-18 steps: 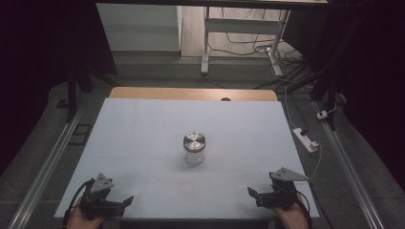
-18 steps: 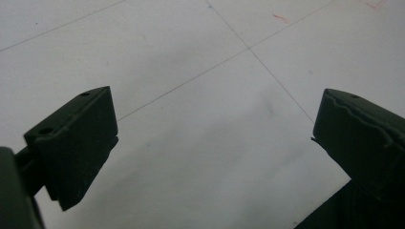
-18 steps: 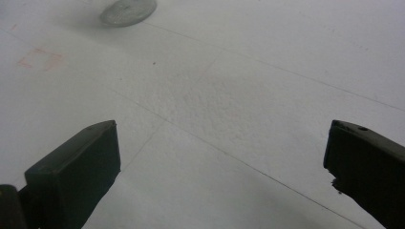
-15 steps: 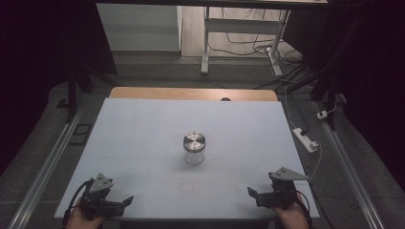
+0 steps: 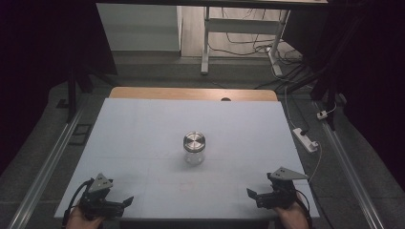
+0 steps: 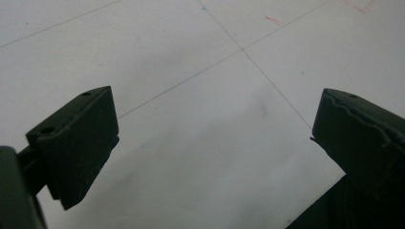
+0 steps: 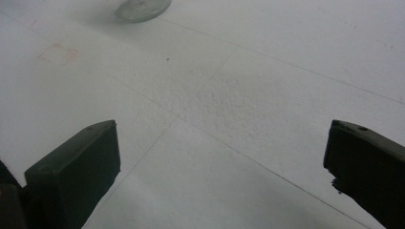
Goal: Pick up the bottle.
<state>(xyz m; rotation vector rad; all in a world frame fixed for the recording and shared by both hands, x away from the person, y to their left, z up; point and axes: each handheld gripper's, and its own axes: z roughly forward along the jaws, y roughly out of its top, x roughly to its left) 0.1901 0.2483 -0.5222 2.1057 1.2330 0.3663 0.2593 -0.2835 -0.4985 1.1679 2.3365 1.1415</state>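
Observation:
A clear glass jar (image 5: 194,149) with a metal lid stands upright in the middle of the white table (image 5: 138,133). My left gripper (image 5: 127,202) rests low at the near left corner, jaws pointing right, open with nothing between them. At the near right corner my right gripper (image 5: 250,193) points left toward the centre, also open and empty. In the left gripper view the left gripper (image 6: 212,138) hovers over bare table with its jaws wide apart. The right gripper (image 7: 222,167) stands wide in its own view too, with the jar's base (image 7: 143,8) far off at the top edge.
A wooden strip (image 5: 191,93) runs along the table's far edge. Metal rails (image 5: 45,167) flank both sides. A white power strip (image 5: 305,139) and cables lie on the floor to the right. A faint red square mark (image 7: 57,55) is drawn on the table in front of the jar.

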